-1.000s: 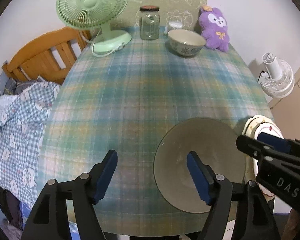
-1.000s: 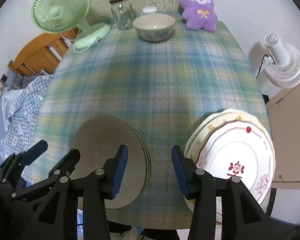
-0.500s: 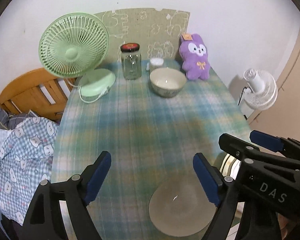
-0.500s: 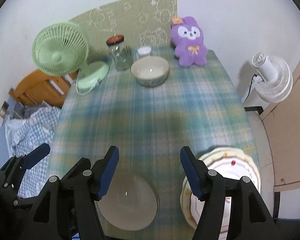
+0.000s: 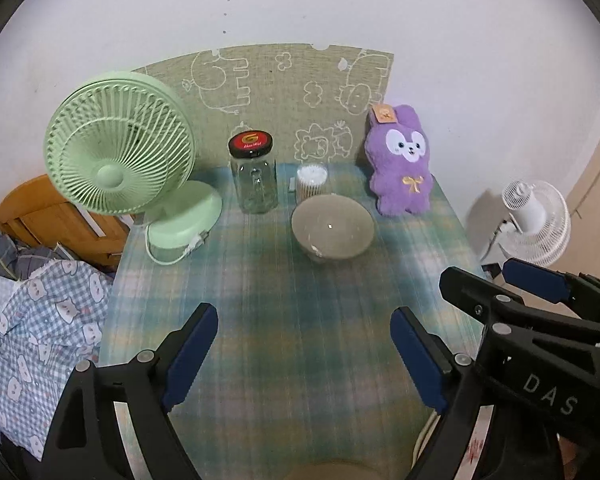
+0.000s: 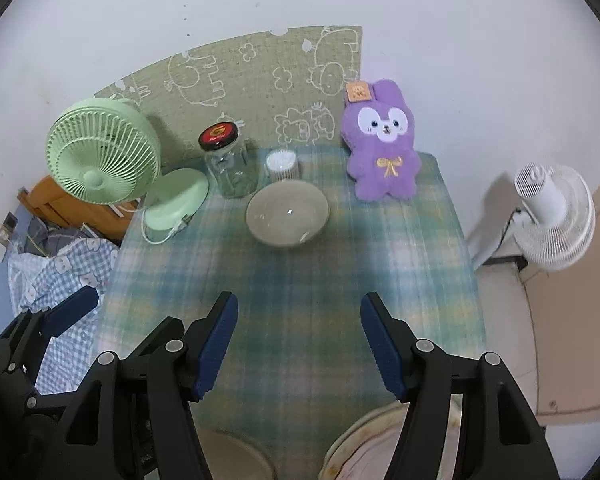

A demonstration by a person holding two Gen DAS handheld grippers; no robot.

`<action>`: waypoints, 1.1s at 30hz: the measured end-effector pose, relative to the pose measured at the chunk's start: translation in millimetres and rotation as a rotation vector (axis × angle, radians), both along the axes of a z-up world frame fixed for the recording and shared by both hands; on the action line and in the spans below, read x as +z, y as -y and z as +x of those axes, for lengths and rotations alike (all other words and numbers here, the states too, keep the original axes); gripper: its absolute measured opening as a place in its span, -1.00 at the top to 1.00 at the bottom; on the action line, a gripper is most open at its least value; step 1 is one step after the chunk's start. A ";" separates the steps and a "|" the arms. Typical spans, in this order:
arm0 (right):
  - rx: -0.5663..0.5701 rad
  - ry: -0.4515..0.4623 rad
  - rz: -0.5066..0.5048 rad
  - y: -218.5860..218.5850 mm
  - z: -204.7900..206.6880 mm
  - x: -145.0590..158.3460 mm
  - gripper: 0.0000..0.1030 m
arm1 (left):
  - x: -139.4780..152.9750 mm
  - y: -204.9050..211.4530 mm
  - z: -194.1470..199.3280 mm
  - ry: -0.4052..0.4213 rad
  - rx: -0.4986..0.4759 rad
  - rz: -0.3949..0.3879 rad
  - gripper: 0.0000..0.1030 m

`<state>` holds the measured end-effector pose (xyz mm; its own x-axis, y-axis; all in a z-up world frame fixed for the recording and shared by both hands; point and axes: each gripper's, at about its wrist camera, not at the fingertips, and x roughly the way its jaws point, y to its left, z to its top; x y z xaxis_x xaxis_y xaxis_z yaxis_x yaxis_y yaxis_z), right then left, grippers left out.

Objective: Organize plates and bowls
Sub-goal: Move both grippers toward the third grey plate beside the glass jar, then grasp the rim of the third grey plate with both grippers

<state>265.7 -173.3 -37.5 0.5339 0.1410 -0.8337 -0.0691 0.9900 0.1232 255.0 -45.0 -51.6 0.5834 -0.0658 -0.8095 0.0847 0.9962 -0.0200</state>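
Both grippers, left gripper (image 5: 304, 354) and right gripper (image 6: 299, 346), were spread wide, holding nothing; bowl (image 6: 287, 214) sat at 12 o'clock, plates (image 6: 370, 446) at 5.

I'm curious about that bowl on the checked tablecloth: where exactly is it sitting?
In both wrist views the bowl stands at the table's far end, just in front of the cotton swab tub, between the glass jar and the purple plush bunny.
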 end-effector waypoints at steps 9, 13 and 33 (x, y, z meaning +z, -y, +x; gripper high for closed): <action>0.066 0.000 -0.014 5.1 71.3 -15.5 -0.31 | -23.0 9.7 63.4 -0.016 0.088 0.014 -0.75; 0.080 -0.023 -0.003 4.0 105.2 -36.5 -0.31 | -40.3 11.4 91.3 -0.032 0.119 0.036 -0.75; 0.056 -0.081 0.016 1.5 203.8 -145.4 -0.31 | -136.4 16.1 180.9 -0.070 0.145 0.119 -0.52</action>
